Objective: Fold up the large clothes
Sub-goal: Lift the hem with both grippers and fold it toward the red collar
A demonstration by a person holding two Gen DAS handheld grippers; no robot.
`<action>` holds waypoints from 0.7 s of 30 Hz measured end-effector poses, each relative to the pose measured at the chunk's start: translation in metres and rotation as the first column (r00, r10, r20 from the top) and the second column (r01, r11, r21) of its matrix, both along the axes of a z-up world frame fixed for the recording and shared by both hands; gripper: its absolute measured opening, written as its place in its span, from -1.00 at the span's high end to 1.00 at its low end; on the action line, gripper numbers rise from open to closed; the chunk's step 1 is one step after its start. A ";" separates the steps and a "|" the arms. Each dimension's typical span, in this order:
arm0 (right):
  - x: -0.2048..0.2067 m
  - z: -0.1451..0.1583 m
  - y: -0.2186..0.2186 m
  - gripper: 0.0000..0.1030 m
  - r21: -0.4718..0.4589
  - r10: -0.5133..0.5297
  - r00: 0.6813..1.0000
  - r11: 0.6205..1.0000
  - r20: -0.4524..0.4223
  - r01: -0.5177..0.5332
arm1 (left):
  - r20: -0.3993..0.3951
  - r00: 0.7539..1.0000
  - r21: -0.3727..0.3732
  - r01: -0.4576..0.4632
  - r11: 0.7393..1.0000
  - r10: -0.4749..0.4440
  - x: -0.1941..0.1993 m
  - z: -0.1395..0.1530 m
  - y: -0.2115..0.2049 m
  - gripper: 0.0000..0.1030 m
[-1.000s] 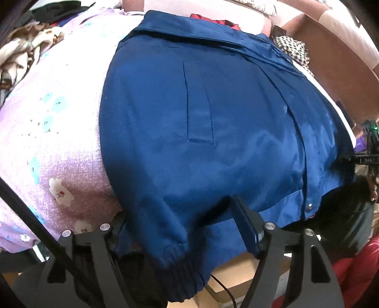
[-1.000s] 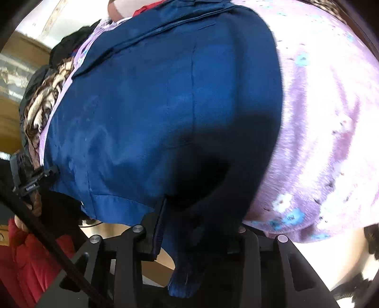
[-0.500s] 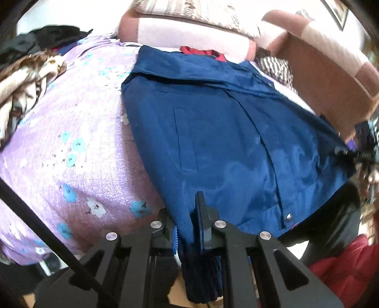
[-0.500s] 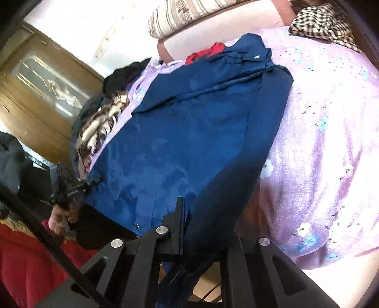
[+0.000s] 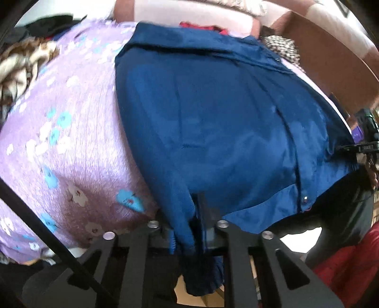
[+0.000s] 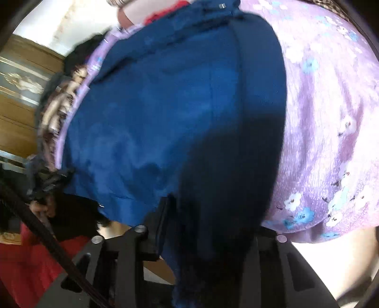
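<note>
A dark blue jacket [image 5: 225, 123] lies spread on a purple flowered bed cover [image 5: 71, 118], collar at the far end. My left gripper [image 5: 194, 213] is shut on its near sleeve, and the ribbed cuff [image 5: 203, 272] hangs below the fingers over the bed's edge. In the right wrist view the same jacket [image 6: 165, 118] fills the frame. Its other sleeve [image 6: 225, 189], in shadow, runs down between the fingers of my right gripper [image 6: 210, 218]. Those jaws are opening and stand apart, with the sleeve still between them. The cloth hides the right finger.
A pile of patterned clothes [image 5: 21, 66] lies at the bed's left side and a checked cloth [image 5: 281, 47] at the far right. A pink padded headboard [image 5: 189, 14] and a red garment [image 5: 203, 24] sit behind the collar. A wooden cabinet [image 6: 19, 94] stands left.
My left gripper, open around the sleeve a second ago, has shut on it. My right gripper pinched its sleeve tight, then its jaws spread. Both cameras pulled back, then came close again.
</note>
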State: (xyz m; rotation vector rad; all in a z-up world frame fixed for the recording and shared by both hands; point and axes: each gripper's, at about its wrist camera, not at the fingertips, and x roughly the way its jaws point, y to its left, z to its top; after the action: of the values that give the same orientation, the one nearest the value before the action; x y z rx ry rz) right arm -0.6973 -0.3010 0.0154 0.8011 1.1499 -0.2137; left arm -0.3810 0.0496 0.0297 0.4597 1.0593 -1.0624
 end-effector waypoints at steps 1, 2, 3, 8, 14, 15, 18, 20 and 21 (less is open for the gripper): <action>-0.001 0.001 0.004 0.63 -0.005 0.024 1.000 1.000 0.005 -0.024 | -0.011 1.000 -0.028 -0.003 1.000 0.002 -0.001 0.006 0.002 0.77; 0.001 0.004 0.010 0.82 -0.009 0.055 0.998 0.998 0.026 -0.055 | -0.031 1.000 -0.055 -0.007 0.998 0.005 0.001 0.011 0.005 0.78; 0.002 0.013 0.016 0.83 -0.028 0.084 0.994 0.996 0.069 -0.082 | -0.043 0.999 -0.077 -0.009 0.997 0.005 0.003 0.016 0.006 0.78; -0.006 0.055 0.017 0.82 -0.054 0.118 0.951 0.993 0.286 -0.107 | -0.149 0.989 -0.241 -0.033 0.970 -0.003 0.021 0.044 0.019 0.79; -0.011 0.079 0.001 0.82 0.008 0.067 0.887 0.997 0.457 -0.079 | -0.172 0.985 -0.312 -0.073 0.947 0.019 0.037 0.068 0.015 0.79; -0.012 0.083 -0.003 0.82 0.009 0.060 0.878 0.997 0.474 -0.073 | -0.172 0.985 -0.323 -0.078 0.943 0.022 0.040 0.072 0.014 0.79; -0.006 0.096 -0.010 0.82 0.014 0.038 0.848 0.998 0.528 -0.053 | -0.172 0.984 -0.363 -0.106 0.926 0.046 0.053 0.091 0.008 0.79; 0.000 0.109 -0.018 0.82 0.006 0.022 0.830 0.999 0.557 -0.031 | -0.172 0.983 -0.384 -0.130 0.914 0.068 0.066 0.104 0.001 0.79; 0.002 0.115 -0.023 0.82 0.008 0.013 0.819 1.000 0.574 -0.021 | -0.168 0.982 -0.393 -0.144 0.908 0.083 0.073 0.110 -0.003 0.79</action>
State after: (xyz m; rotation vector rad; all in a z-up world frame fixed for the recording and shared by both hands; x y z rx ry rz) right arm -0.6951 -0.3245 0.1305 0.7939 0.5811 0.0578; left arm -0.3077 0.0461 0.1398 -0.0162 0.9492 -1.1874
